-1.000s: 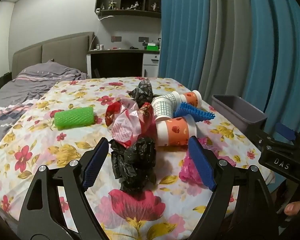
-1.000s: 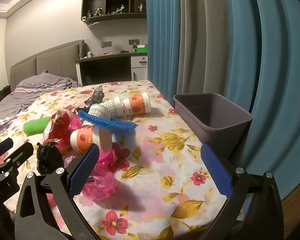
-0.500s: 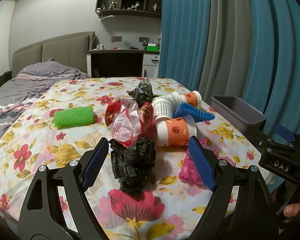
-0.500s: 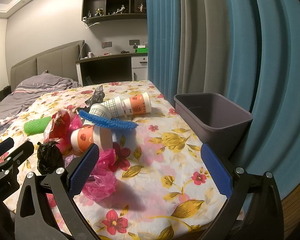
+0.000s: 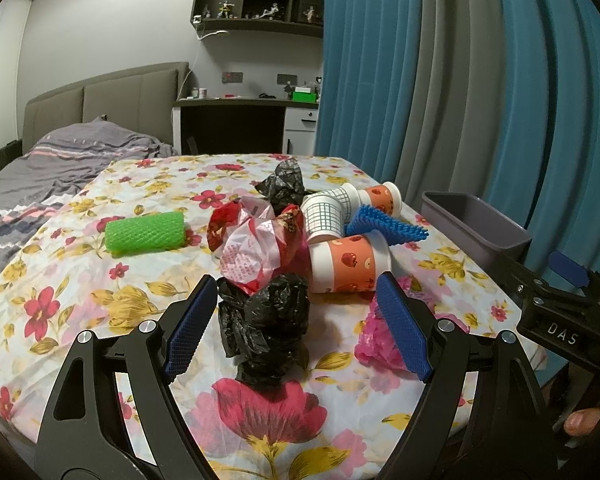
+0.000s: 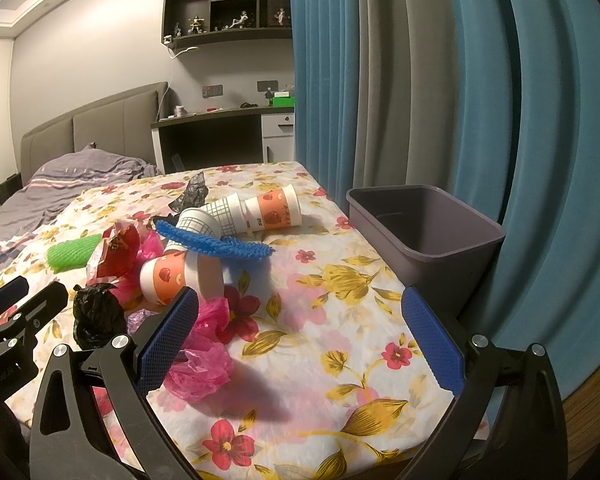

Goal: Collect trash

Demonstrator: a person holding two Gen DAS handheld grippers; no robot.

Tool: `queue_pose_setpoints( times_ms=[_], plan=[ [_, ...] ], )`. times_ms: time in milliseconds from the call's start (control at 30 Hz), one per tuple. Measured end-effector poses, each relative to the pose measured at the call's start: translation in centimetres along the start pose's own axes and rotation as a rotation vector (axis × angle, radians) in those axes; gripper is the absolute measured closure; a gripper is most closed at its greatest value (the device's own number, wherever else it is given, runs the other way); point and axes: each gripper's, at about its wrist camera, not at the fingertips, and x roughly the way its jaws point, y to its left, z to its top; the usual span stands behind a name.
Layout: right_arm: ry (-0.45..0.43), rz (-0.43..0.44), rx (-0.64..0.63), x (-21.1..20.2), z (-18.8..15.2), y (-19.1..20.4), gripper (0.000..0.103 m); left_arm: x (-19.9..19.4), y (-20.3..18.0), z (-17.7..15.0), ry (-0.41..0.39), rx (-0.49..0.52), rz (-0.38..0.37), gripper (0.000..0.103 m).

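Observation:
A heap of trash lies on the floral table [image 5: 60,304]: a crumpled black bag [image 5: 264,326], a red-and-white wrapper [image 5: 256,248], paper cups [image 5: 346,264], blue netting [image 5: 384,228], a green foam net [image 5: 144,234] and a pink bag [image 5: 374,344]. My left gripper [image 5: 296,328] is open, its jaws either side of the near black bag, not touching it. My right gripper [image 6: 304,344] is open and empty over the table's near right part, the pink bag [image 6: 204,364] by its left finger. A grey bin [image 6: 424,236] stands at the table's right edge.
Blue and grey curtains [image 6: 480,120] hang close behind the bin. A bed [image 5: 40,168] lies at the far left and a desk [image 5: 236,120] behind the table. A second black bag [image 5: 284,184] sits at the heap's far side.

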Motion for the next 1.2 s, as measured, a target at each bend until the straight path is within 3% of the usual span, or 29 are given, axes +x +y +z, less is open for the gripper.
queue_pose_setpoints(
  times_ms=[1200],
  plan=[
    [-0.003, 0.009, 0.009, 0.01, -0.07, -0.21, 0.005, 0.0, -0.04, -0.06, 0.001, -0.008, -0.006, 0.023]
  ],
)
